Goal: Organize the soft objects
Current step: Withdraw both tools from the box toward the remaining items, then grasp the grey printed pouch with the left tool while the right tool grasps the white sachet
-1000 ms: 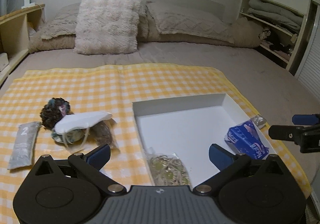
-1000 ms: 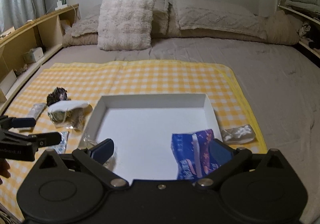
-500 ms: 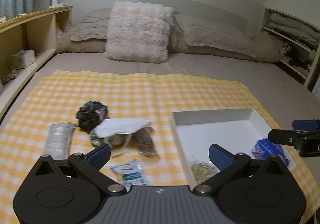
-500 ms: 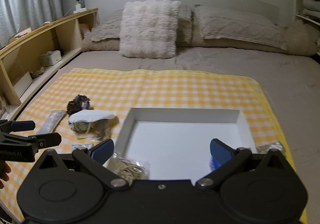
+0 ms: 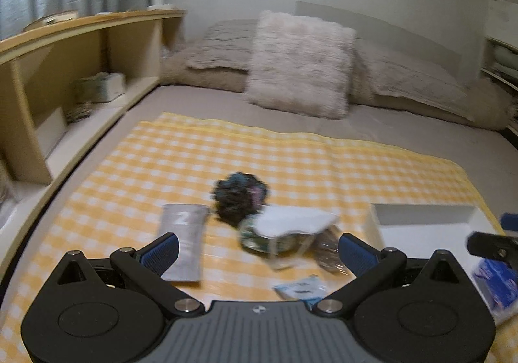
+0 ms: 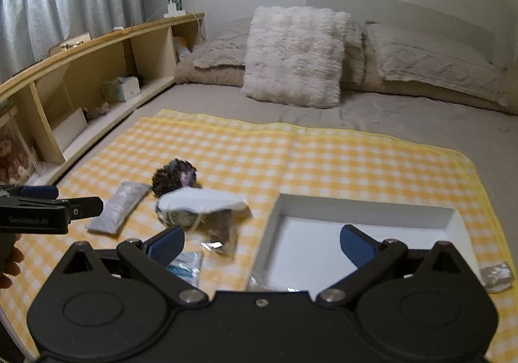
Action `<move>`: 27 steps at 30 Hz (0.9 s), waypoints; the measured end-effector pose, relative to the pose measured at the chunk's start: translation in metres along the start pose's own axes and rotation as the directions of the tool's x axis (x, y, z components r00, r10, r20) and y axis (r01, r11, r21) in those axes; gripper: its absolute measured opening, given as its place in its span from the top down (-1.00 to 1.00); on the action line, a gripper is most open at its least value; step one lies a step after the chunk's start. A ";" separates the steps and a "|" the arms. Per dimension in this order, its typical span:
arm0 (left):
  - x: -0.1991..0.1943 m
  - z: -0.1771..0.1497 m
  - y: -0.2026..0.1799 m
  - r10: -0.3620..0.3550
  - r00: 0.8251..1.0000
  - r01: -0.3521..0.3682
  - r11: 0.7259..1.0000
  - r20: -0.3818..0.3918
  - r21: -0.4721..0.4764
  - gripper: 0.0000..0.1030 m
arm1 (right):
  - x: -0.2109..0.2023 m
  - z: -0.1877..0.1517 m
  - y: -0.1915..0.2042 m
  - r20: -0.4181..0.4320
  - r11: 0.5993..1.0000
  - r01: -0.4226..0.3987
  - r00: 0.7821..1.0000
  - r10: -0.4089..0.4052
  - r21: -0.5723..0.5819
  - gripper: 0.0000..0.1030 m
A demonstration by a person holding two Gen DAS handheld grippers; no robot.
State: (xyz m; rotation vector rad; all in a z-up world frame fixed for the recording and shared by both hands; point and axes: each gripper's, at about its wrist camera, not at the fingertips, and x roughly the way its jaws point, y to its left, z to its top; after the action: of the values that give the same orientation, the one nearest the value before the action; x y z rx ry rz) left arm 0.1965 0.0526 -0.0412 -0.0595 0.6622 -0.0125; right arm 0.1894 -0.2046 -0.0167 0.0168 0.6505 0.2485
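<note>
- Soft objects lie in a cluster on the yellow-and-white checked cloth [image 6: 291,149] spread over the grey bed [image 6: 421,117], left of the shallow white rectangular box [image 6: 365,207].
- Your left claw [image 5: 259,249] is released, with nothing between its blue-padded fingers; it hovers above the cluster.
- Your right claw [image 6: 262,241] is also spread wide and empty, hanging over the box's near left corner.
- A white fabric face mask [image 6: 202,203] drapes over a clear bag with greenish contents [image 5: 255,238], and a brownish clear packet [image 6: 223,230] lies just beside it.
- A dark fuzzy multicoloured pom-pom ball [image 6: 174,177] sits behind the mask, touching it.
- A grey flat pouch printed with a "2" [image 5: 183,245] lies left of the ball.
- A small blue-and-white plastic sachet [image 5: 302,288] rests nearest you on the cloth.
- A blue patterned tissue pack [image 5: 495,285] shows at the left view's right edge, blurred.
- A silvery wrapped packet [image 6: 495,274] lies on the cloth right of the box.
</note>
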 end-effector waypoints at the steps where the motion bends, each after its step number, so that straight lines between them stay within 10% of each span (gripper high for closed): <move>1: 0.004 0.002 0.006 0.022 1.000 -0.022 1.000 -0.004 -0.017 -1.00 | 0.004 0.001 0.004 0.004 1.000 -0.006 1.000 0.006 0.004 -1.00; 14: 0.080 0.009 0.043 0.156 0.983 -0.156 0.988 -0.095 0.010 -1.00 | 0.079 0.011 0.052 -0.128 0.992 -0.114 0.985 0.119 0.045 -1.00; 27: 0.156 0.009 0.072 0.206 0.955 -0.199 0.979 -0.212 0.054 -1.00 | 0.159 -0.004 0.065 -0.378 0.975 -0.194 0.899 0.220 0.107 -0.88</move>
State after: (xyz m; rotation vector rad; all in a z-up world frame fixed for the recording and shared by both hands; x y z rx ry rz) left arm 0.3247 0.1204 -0.1344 0.0415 0.8843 0.1704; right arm 0.2943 -0.1044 -0.1088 0.1042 1.0557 0.4431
